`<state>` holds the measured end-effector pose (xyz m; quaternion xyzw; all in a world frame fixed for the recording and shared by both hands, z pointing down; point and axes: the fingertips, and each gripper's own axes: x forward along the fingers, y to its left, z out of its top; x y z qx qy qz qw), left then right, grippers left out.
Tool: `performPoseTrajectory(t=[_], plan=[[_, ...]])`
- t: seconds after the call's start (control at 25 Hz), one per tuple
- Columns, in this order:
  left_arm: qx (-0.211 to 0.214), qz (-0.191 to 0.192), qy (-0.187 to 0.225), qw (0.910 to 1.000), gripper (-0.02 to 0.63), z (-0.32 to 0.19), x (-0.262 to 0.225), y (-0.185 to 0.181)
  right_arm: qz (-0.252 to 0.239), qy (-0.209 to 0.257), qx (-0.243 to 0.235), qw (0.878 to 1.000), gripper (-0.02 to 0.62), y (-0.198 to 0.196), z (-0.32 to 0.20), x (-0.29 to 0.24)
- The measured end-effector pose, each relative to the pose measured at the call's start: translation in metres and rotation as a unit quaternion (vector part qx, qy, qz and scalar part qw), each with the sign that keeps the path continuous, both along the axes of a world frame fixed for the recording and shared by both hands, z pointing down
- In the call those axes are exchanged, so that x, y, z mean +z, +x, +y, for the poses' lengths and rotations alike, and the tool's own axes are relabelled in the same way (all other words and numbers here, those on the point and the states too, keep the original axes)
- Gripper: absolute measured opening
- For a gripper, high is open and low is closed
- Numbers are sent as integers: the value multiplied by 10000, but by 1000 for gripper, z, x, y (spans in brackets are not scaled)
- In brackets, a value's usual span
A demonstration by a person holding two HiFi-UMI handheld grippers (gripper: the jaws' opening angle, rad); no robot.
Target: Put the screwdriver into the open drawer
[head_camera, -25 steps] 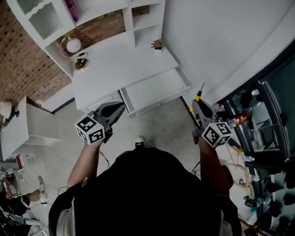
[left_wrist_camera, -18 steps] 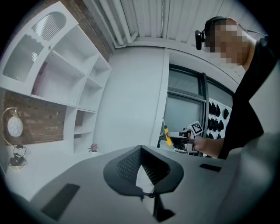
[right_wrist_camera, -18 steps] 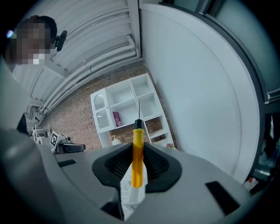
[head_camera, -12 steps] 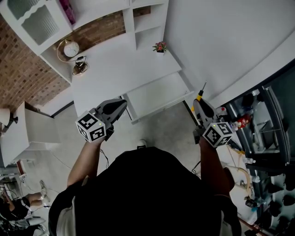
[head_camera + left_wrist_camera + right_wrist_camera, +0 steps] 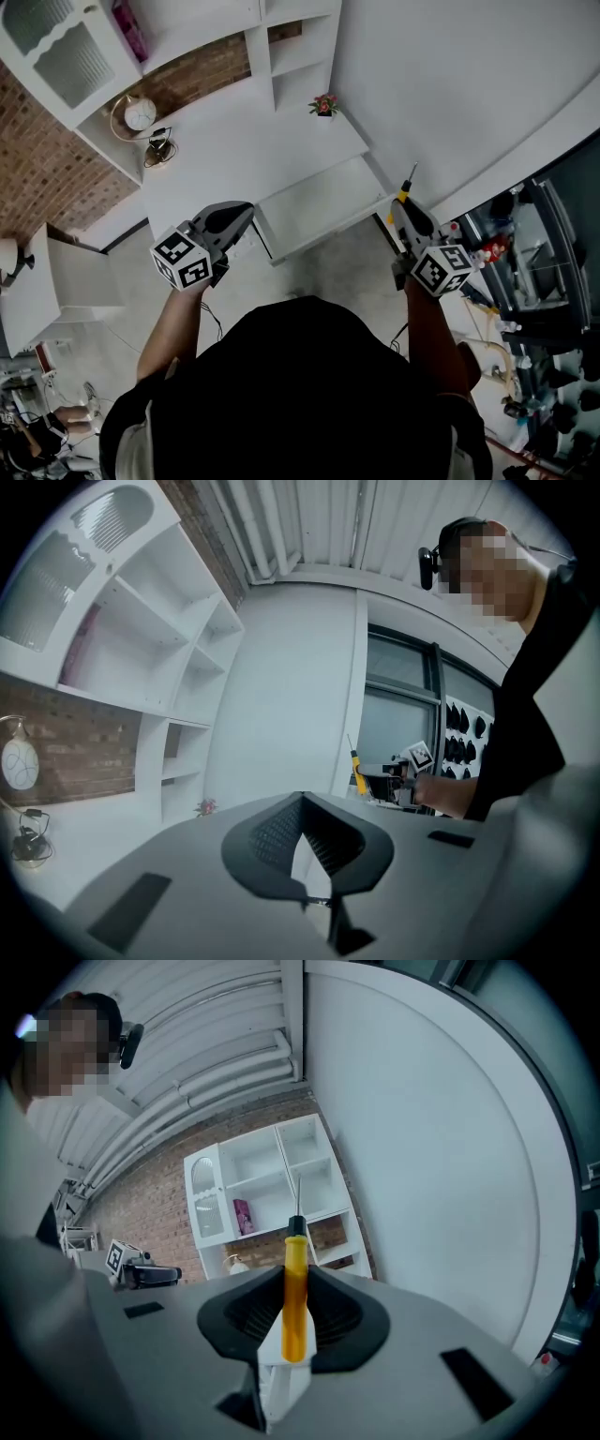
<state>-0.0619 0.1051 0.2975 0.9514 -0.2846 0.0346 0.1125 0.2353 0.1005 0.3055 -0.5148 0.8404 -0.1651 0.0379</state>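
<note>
Holding the screwdriver (image 5: 295, 1297) by its yellow handle, my right gripper (image 5: 295, 1324) pinches it up in the air, just right of the open drawer (image 5: 319, 202). It looks light, stiff and a bit slippery, so the handle is the best spot. My left gripper (image 5: 302, 841) is pressed together, empty. I see no words, maybe too small.

White desk (image 5: 253, 141) and shelving (image 5: 292, 58) against brick wall (image 5: 47, 178) (grey floor (image 5: 328, 261) below)
</note>
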Motion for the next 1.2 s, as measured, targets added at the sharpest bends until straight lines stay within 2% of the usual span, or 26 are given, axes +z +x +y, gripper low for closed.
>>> performPoseTrajectory(t=[0.68,1.2], plan=[[-33,47,-7,10000,15,-44,5,-47,127,-63,21,9999,84,-40,-41,3],[-80,64,-52,9999,15,-47,6,-72,147,-125,15,9998,84,-62,-43,6]])
